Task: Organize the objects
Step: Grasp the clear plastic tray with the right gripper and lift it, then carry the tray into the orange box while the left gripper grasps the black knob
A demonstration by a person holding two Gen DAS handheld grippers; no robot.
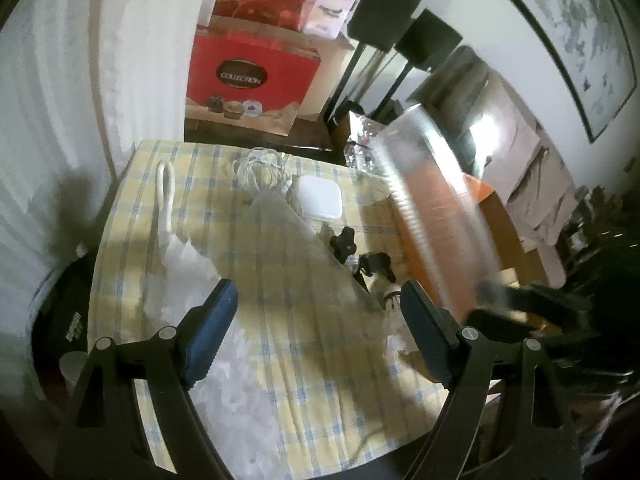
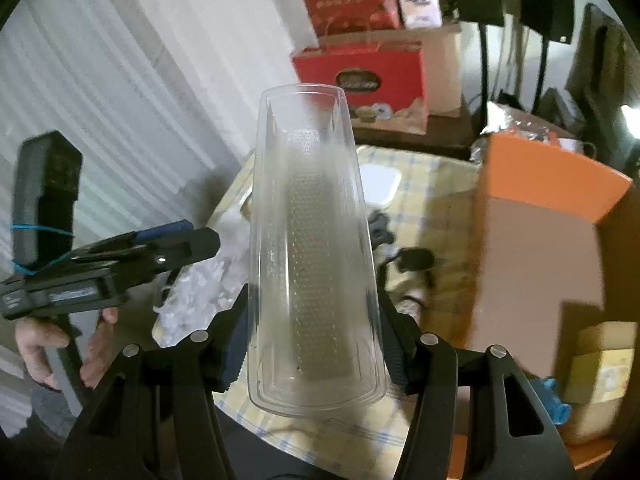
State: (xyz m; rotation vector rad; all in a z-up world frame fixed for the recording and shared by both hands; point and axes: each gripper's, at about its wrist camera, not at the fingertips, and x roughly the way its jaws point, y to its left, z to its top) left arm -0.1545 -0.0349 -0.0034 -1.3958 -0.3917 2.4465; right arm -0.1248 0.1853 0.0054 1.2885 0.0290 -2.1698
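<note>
My right gripper [image 2: 314, 336] is shut on a long clear plastic tray [image 2: 312, 248] and holds it tilted up above the checked tablecloth [image 2: 424, 208]. In the left wrist view the same tray [image 1: 432, 208] stands blurred at the right, with my right gripper [image 1: 516, 304] below it. My left gripper [image 1: 316, 320] is open and empty above the cloth [image 1: 280, 300]. It shows from the side in the right wrist view [image 2: 180, 240]. On the cloth lie a white square box [image 1: 318, 198], a coiled white cable [image 1: 262, 168], black knobs [image 1: 344, 242] and white crumpled plastic [image 1: 176, 264].
An orange box [image 2: 544, 216] stands at the table's right edge. Red gift boxes [image 1: 252, 68] are stacked behind the table, with black speaker stands [image 1: 384, 40] beside them. A white curtain [image 1: 52, 120] hangs at the left. A small cardboard box [image 2: 604, 368] sits low at the right.
</note>
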